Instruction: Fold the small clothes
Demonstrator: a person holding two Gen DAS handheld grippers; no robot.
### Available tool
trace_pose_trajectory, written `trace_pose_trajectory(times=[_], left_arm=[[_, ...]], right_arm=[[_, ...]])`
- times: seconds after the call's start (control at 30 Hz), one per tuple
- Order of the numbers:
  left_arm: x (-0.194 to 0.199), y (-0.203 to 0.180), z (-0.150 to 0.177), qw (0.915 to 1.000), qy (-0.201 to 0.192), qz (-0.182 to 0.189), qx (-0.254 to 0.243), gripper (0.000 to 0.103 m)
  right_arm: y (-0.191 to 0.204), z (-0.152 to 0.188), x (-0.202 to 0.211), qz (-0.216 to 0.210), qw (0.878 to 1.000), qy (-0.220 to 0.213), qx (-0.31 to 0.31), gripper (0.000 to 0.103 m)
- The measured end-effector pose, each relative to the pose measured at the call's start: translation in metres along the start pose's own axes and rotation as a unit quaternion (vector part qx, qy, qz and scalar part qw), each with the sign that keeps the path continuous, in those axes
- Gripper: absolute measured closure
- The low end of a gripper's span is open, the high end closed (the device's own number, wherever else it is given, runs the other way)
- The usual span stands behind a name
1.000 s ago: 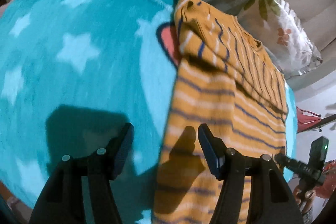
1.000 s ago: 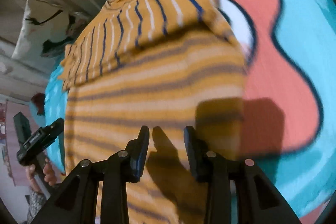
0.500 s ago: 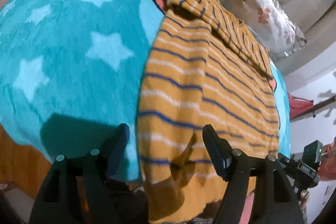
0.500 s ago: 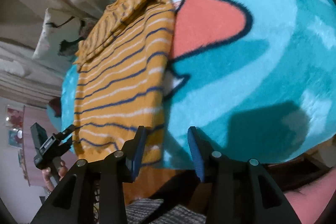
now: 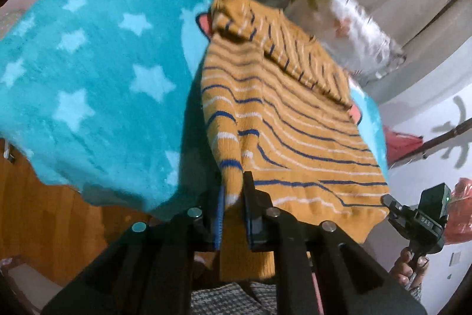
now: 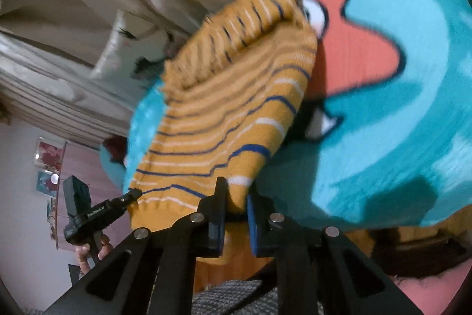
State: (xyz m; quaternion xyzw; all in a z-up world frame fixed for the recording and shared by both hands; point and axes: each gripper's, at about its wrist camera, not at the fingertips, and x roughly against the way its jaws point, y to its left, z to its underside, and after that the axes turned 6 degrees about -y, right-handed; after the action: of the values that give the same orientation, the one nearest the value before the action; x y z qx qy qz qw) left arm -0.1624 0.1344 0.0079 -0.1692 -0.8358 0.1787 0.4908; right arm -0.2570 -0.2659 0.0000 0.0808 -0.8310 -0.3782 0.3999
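Note:
A mustard sweater [image 5: 295,138] with blue and white stripes lies on a teal blanket [image 5: 103,93], its far part folded over on itself. My left gripper [image 5: 234,191] is shut on the near left corner of the hem, and the cloth bunches up between the pads. In the right wrist view my right gripper [image 6: 237,194] has its jaws closing, and they pinch the near right corner of the sweater [image 6: 230,108]. The near hem hangs lifted off the blanket [image 6: 398,123]. Each camera also shows the other gripper at the hem's far corner, held by a hand.
White patterned pillows [image 5: 348,28] lean against the wall behind the sweater. The blanket's near edge drops off over a wooden surface [image 5: 35,211]. Checked grey cloth [image 5: 230,300] of the person shows under the grippers. Pictures [image 6: 47,155] hang on a pink wall at left.
Both grippers drew back from over the sweater to its near hem. Their open jaws closed on the two hem corners and lifted the edge off the blanket.

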Motion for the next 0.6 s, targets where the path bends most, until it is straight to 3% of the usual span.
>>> trace_pose_trajectory(times=[0.07, 0.17, 0.3, 0.4, 0.47, 0.5, 0.53, 0.57, 0.6], left_arm=[[0.003, 0.003, 0.004, 0.9999, -0.002, -0.01, 0.0, 0.095], [-0.011, 0.015, 0.018, 0.9993, 0.027, -0.025, 0.01, 0.095], [-0.025, 0.032, 0.032, 0.9973, 0.053, -0.043, 0.027, 0.095], [-0.028, 0.036, 0.029, 0.9973, 0.043, -0.047, 0.035, 0.092], [-0.033, 0.034, 0.024, 0.9975, 0.035, -0.051, 0.033, 0.066], [-0.034, 0.032, 0.022, 0.9977, 0.029, -0.051, 0.033, 0.058], [-0.036, 0.031, 0.021, 0.9979, 0.023, -0.051, 0.032, 0.051], [-0.038, 0.03, 0.02, 0.998, 0.022, -0.051, 0.032, 0.05], [-0.043, 0.028, 0.02, 0.9981, 0.025, -0.048, 0.03, 0.05]], right_arm=[[-0.001, -0.002, 0.019, -0.008, 1.0, -0.016, -0.002, 0.089], [-0.019, 0.005, 0.031, 0.01, 0.999, -0.03, -0.02, 0.089], [-0.058, 0.027, 0.025, 0.035, 0.997, -0.014, -0.073, 0.086], [-0.062, 0.035, 0.015, 0.045, 0.997, -0.003, -0.065, 0.086], [-0.058, 0.039, 0.006, 0.032, 0.998, 0.008, -0.056, 0.082], [-0.055, 0.041, 0.001, 0.028, 0.998, 0.014, -0.049, 0.077], [-0.052, 0.042, -0.007, 0.027, 0.999, 0.021, -0.041, 0.064], [-0.05, 0.044, -0.014, 0.029, 0.999, 0.028, -0.035, 0.051], [-0.049, 0.047, -0.021, 0.033, 0.998, 0.035, -0.031, 0.048]])
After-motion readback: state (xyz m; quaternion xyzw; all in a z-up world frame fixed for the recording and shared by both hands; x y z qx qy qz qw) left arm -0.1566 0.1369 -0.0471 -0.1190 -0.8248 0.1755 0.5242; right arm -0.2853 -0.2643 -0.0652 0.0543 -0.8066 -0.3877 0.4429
